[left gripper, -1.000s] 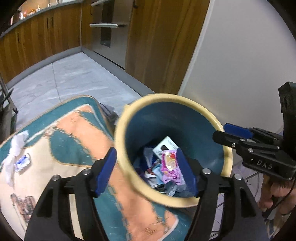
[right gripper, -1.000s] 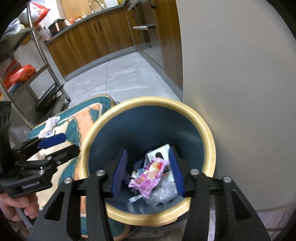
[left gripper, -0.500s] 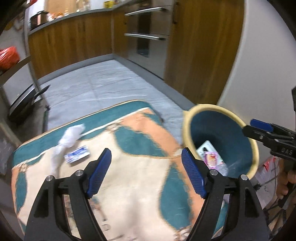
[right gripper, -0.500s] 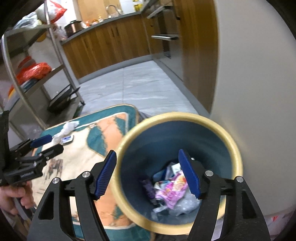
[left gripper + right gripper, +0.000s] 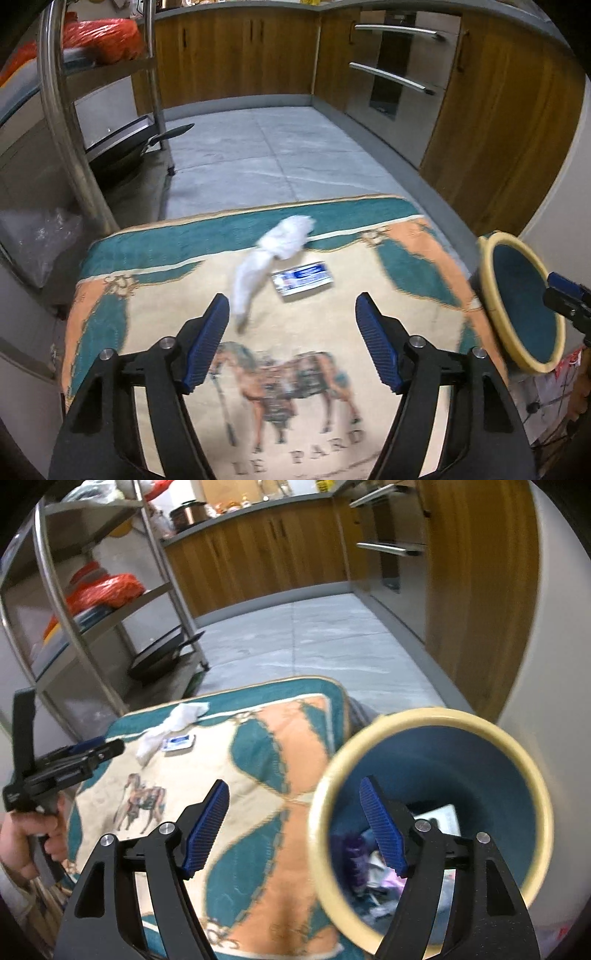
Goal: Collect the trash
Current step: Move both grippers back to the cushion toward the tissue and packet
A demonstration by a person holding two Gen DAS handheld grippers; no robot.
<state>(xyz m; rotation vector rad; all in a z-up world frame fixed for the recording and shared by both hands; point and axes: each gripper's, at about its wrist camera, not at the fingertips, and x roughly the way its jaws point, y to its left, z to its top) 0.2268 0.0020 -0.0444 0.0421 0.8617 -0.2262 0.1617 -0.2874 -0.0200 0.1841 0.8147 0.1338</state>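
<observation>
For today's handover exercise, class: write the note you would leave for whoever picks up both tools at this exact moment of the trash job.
Left tool: open, empty, above the horse-print cloth, pointing at the leftover litter.
Right tool: open, empty, by the rim of the blue bin.
Done: the bin already holds several wrappers and bits of paper.
Left: the crumpled white tissue and the small blue-and-white packet lie side by side on the cloth's far half. The tissue seems to overlap the packet's corner, but blur leaves that unsure. Pick up each and drop it in the bin.
</observation>
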